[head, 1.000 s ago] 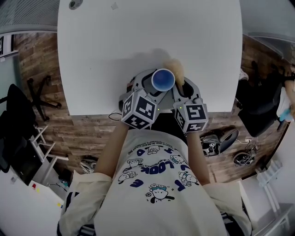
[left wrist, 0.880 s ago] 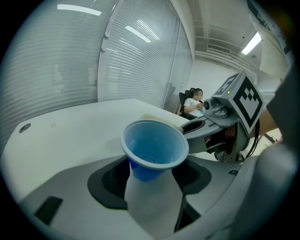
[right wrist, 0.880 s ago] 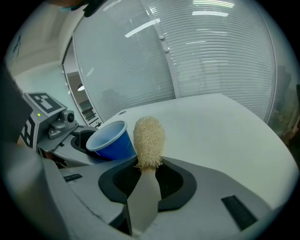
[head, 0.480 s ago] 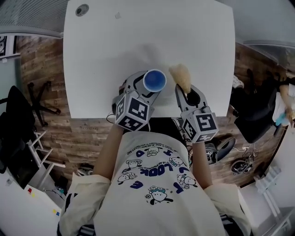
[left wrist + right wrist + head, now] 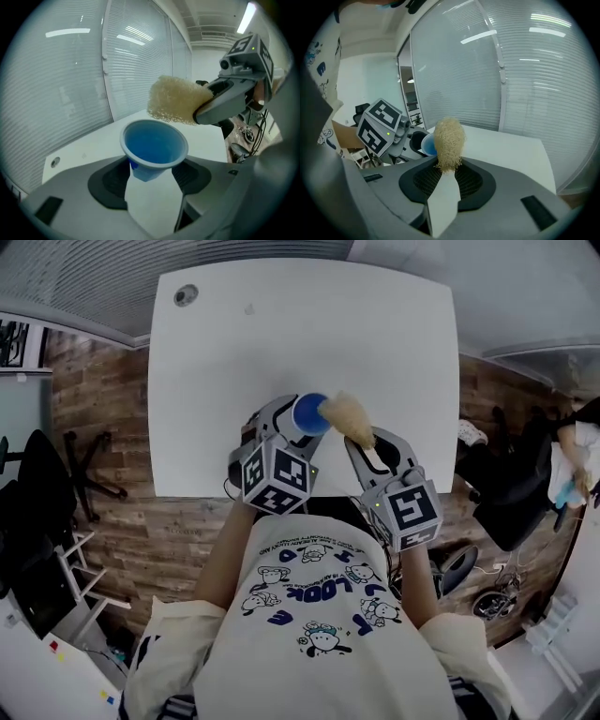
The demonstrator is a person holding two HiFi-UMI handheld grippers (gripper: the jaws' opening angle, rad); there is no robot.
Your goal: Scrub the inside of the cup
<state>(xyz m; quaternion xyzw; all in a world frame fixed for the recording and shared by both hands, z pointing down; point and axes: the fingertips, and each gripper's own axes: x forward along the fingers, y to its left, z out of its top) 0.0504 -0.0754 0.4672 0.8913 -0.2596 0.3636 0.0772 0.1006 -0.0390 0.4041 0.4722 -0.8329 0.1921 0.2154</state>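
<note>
A: Fingers (image 5: 108, 183) of the left gripper (image 5: 151, 176) first: clamped on the narrow tapered base of the cup (image 5: 154, 145), one dark textured pad on each side.

B: Agreed. Smooth blue plastic, cone-shaped, thin rolled rim, mouth upward. Held over the near part of the desk (image 5: 300, 334).

A: And the right gripper (image 5: 446, 176)?

B: Fingers (image 5: 417, 183) squeezed onto the lower end of the scrubber (image 5: 449, 140). Coarse, fibrous, straw-coloured; an oblong loofah-like lump standing out past the fingertips. Cross-hatched dark pads there, set in a rounded recess.

A: Where against the cup?

B: Outside it, up at the rim on the right gripper's side, a little above the mouth. Touching or not, cannot tell.

A: Inside of the cup?

B: Glossy blue, plain sloping walls narrowing to a small round bottom.

A: Anything on the grippers worth noting?

B: Grey moulded shells, matte. A marker cube (image 5: 277, 479) with black-and-white squares on the left one, a second marker cube (image 5: 408, 512) on the right.

A: Surroundings?

B: Matte white desk, rounded corners, a small round grey grommet (image 5: 186, 294) near the far left corner. Wood-plank floor (image 5: 103, 446) on both sides. Horizontal slatted blinds (image 5: 70, 70) behind the desk. Cream shirt (image 5: 319, 634) with blue cartoon print at the bottom of the head view.
</note>
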